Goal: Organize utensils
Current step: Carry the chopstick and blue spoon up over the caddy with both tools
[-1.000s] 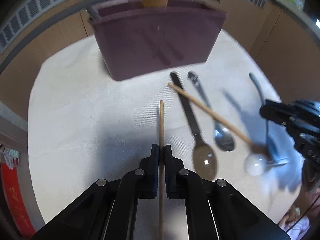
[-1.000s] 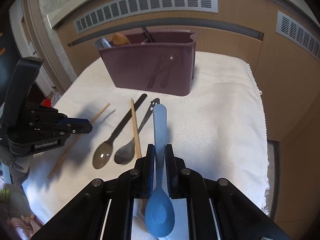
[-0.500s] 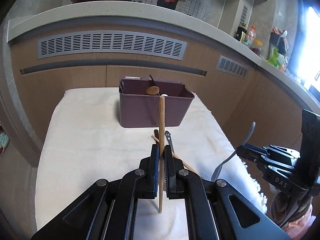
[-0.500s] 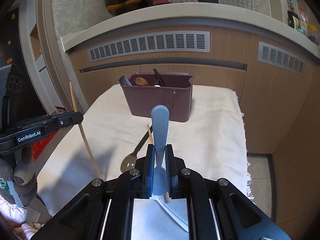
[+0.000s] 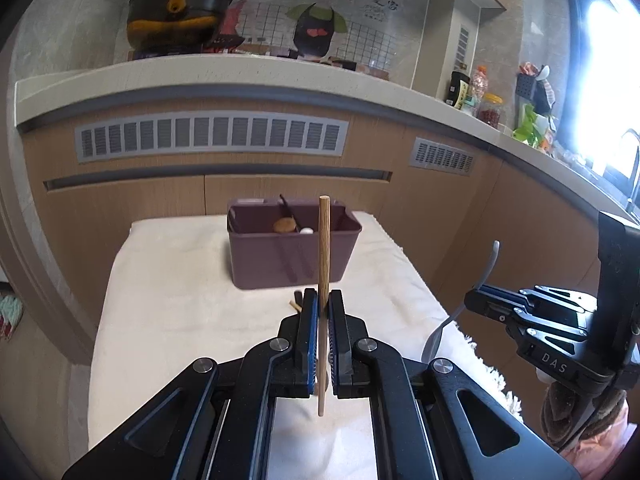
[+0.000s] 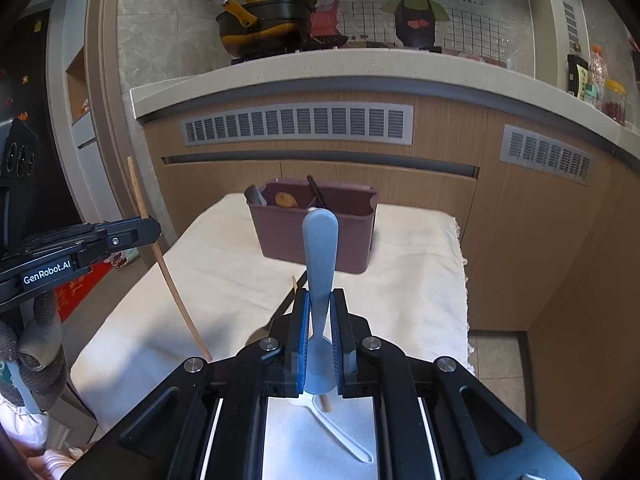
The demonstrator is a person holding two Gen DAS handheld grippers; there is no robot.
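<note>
1. Between the left gripper (image 5: 323,308) fingers (image 5: 309,320) a wooden chopstick (image 5: 323,264) is clamped, standing nearly upright, jaws closed down to its width.
2. Between the right gripper (image 6: 319,312) fingers a blue spoon (image 6: 319,248) is pinched by the neck, handle up, bowl below the pads; jaws narrowed to the handle.
3. At twelve o'clock from both grippers, well apart, sits the maroon caddy (image 5: 292,256) on the towel (image 5: 168,288). It already holds a wooden spoon (image 6: 285,199) and a dark utensil (image 6: 316,191) in separate compartments.
4. Doing this step well likely means carrying each piece over the rim before tilting, keeping chopstick and spoon upright, and releasing only once the low end is inside the right compartment. Going one hand at a time should avoid the grippers clashing over the small opening.
5. Near six o'clock, partly hidden under the grippers, a few more pieces lie on the towel; I cannot tell exactly which.
6. Beyond the caddy runs a wood-panelled counter (image 6: 440,208) with vents (image 6: 296,125), a pot (image 6: 264,28) on top at eleven o'clock, and jars at two o'clock.
</note>
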